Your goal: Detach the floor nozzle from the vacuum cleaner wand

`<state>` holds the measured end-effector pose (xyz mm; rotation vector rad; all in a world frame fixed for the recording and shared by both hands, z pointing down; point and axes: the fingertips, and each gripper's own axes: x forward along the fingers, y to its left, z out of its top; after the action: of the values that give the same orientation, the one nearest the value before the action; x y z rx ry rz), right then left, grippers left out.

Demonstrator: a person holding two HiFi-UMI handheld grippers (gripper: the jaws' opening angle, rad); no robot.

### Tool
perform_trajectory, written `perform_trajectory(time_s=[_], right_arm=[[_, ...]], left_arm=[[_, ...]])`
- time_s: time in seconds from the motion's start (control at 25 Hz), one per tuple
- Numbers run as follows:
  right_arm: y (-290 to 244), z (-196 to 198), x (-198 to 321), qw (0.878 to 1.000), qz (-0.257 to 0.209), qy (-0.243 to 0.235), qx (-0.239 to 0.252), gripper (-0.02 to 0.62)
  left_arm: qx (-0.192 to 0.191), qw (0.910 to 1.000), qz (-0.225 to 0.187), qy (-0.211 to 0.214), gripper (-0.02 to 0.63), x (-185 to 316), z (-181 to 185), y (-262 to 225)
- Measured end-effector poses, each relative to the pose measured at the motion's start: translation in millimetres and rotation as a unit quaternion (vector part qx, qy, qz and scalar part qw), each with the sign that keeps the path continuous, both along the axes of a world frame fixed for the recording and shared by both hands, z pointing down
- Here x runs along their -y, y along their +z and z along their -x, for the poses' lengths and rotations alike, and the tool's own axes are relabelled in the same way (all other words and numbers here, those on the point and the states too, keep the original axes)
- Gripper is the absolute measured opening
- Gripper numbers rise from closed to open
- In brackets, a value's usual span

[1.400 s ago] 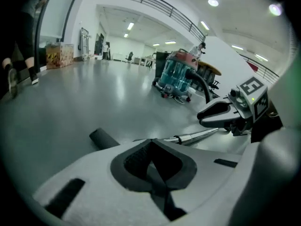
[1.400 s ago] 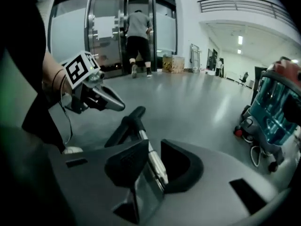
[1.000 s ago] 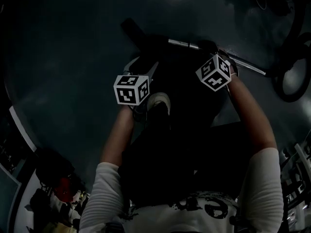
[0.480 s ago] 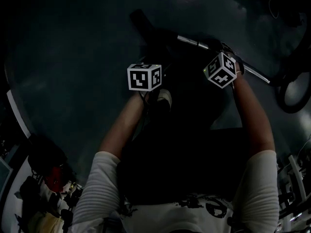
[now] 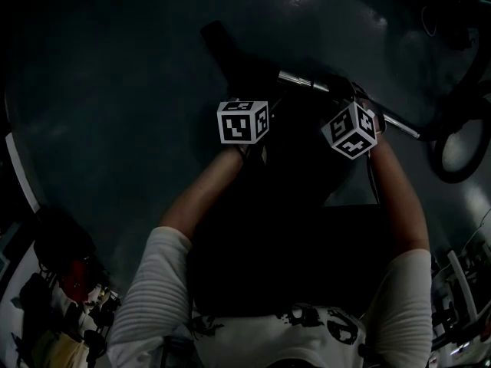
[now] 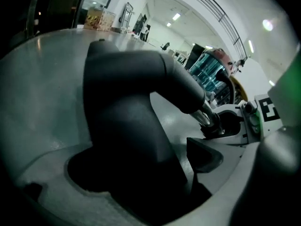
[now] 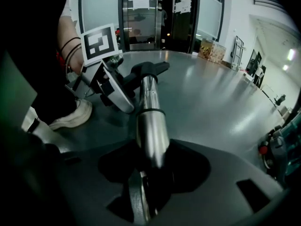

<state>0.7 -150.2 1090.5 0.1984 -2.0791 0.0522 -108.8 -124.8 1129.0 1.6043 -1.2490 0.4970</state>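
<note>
The dark floor nozzle (image 5: 221, 43) lies on the grey floor, and its thick neck (image 6: 131, 107) joins the shiny metal wand (image 5: 299, 77). My left gripper (image 5: 255, 98) reaches down at that neck. Its jaws are opening and stand wide on both sides of the neck without pressing on it. My right gripper (image 5: 347, 102) is further along the wand (image 7: 151, 121), with its jaws closing on the tube. In the right gripper view the wand runs straight out from the jaws to the black neck (image 7: 150, 68), where the left gripper's white finger (image 7: 115, 91) sits beside it.
A white shoe (image 7: 70, 117) stands on the floor left of the wand. A dark hose loop (image 5: 459, 133) lies at the right. Clutter (image 5: 69, 274) is piled at the lower left. Glass doors (image 7: 141, 13) stand beyond the nozzle.
My left gripper has moved forward and right, down onto the nozzle neck, and now hides the shoe in the head view. The right gripper has stayed on the wand and rolled slightly.
</note>
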Motion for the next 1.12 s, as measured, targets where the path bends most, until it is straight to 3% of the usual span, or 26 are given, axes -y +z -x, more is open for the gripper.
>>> perform_trajectory(time_s=[0.12, 0.16, 0.2, 0.28, 0.52, 0.64, 0.76, 0.92, 1.12], right_arm=[[-31, 4, 4, 1.000, -0.010, 0.006, 0.022, 0.192], [-42, 4, 7, 0.999, -0.013, 0.009, 0.030, 0.192], [-53, 3, 10, 0.999, -0.016, 0.012, 0.038, 0.192], [-77, 3, 20, 0.998, -0.025, 0.021, 0.055, 0.192], [-183, 6, 49, 0.993, -0.050, 0.065, 0.089, 0.192], [-249, 0, 59, 0.989, -0.071, 0.083, 0.099, 0.192], [-310, -14, 55, 0.986, -0.095, 0.095, 0.096, 0.190], [-413, -39, 36, 0.983, -0.105, 0.110, 0.100, 0.190], [-570, -53, 6, 0.976, -0.126, 0.132, 0.122, 0.190]], left_arm=[[-0.042, 0.9975, -0.056, -0.012, 0.487, 13, -5, -35], [-0.044, 0.9962, -0.074, -0.013, 0.451, 18, -3, -49], [-0.045, 0.9948, -0.090, -0.012, 0.343, 23, -1, -64], [-0.061, 0.9904, -0.124, -0.005, 0.316, 36, 2, -99], [-0.163, 0.9688, -0.186, 0.018, 0.207, 72, -3, -243], [-0.197, 0.9553, -0.213, 0.058, 0.156, 81, -20, -325], [-0.187, 0.9481, -0.227, 0.121, 0.143, 75, -44, -398], [-0.170, 0.9423, -0.233, 0.170, 0.124, 53, -79, -514], [-0.123, 0.9236, -0.279, 0.232, 0.117, 16, -107, -686]])
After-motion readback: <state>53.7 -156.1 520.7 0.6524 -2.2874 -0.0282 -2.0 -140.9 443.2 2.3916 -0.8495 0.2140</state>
